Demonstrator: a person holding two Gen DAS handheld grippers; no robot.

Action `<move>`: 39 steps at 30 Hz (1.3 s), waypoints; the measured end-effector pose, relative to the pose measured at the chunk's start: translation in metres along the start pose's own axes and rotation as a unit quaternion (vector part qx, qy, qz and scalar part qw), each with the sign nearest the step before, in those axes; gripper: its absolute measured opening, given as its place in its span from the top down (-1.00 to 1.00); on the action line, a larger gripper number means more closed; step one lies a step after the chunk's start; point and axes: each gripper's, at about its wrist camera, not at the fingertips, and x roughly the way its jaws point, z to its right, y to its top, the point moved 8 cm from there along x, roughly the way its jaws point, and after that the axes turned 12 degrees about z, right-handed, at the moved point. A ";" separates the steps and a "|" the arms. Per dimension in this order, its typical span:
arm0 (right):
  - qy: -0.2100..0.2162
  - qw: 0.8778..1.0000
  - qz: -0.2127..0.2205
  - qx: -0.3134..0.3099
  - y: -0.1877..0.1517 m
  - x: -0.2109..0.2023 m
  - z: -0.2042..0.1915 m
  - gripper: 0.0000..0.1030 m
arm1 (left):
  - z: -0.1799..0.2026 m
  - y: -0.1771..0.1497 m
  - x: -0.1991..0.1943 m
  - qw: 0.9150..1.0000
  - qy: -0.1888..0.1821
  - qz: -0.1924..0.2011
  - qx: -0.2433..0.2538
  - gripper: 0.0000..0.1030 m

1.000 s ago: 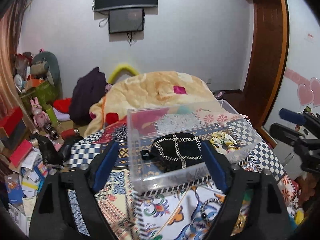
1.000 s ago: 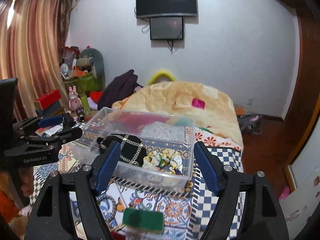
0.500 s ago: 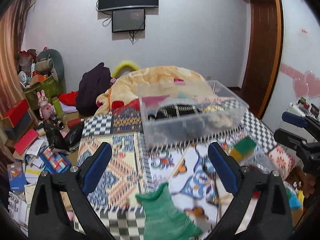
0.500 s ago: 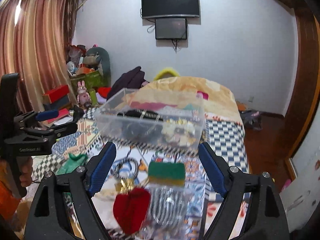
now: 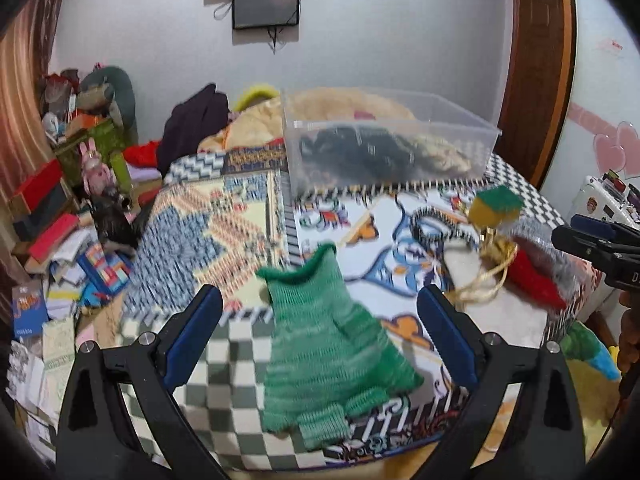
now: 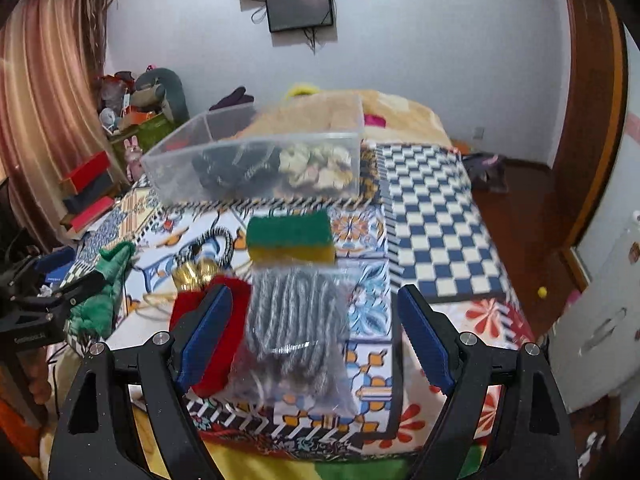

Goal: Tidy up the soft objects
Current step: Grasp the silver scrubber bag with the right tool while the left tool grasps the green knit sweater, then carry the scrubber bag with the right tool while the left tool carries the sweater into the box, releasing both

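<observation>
A green knitted glove lies on the patterned bed cover between the jaws of my open left gripper; it also shows in the right wrist view. My open right gripper hangs over a clear bag of grey yarn, with a red soft item at its left pad. A green and yellow sponge lies just beyond. A clear plastic box farther back holds a black patterned cloth and a pale scrunchie.
A gold cord and a striped band lie on the cover. Clutter of books and toys fills the floor at the left. A yellow blanket heap lies behind the box. A white cabinet stands at the right.
Both grippers have pulled back from the box and lowered toward the near edge of the bed. The green glove now lies between the left jaws and the yarn bag between the right jaws.
</observation>
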 end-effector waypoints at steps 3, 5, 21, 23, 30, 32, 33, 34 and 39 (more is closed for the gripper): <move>0.005 1.000 -0.009 0.001 -0.007 0.002 -0.002 -0.60 | 0.000 -0.009 0.003 1.000 0.005 -0.006 0.004 -0.92; 0.007 1.000 -0.020 0.004 -0.013 0.006 -0.002 -0.60 | -0.001 -0.014 0.003 1.000 0.004 -0.010 0.003 -0.92; 0.018 0.999 -0.017 0.044 -0.017 -0.003 0.012 0.37 | -0.006 -0.021 0.004 0.999 -0.027 -0.013 -0.033 -0.16; 0.017 0.999 -0.009 0.043 -0.013 -0.007 0.012 0.38 | -0.004 -0.021 0.003 0.999 -0.029 -0.011 -0.032 0.08; 0.024 0.999 0.010 0.034 0.001 -0.018 0.005 0.39 | -0.004 -0.012 -0.005 0.999 -0.019 0.006 -0.026 0.33; 0.025 0.999 0.022 0.031 0.009 -0.024 0.004 0.39 | -0.004 -0.005 -0.009 0.999 -0.022 0.013 -0.026 0.34; 0.026 0.999 0.027 0.031 0.013 -0.026 0.002 0.39 | -0.003 0.000 -0.012 0.999 -0.023 0.019 -0.025 0.34; 0.027 0.999 0.034 0.030 0.018 -0.029 0.001 0.39 | -0.003 0.005 -0.014 0.999 -0.024 0.024 -0.024 0.34; 0.024 0.998 0.062 0.012 0.046 -0.036 -0.002 0.39 | 0.002 0.038 -0.022 0.998 -0.034 0.048 -0.019 0.34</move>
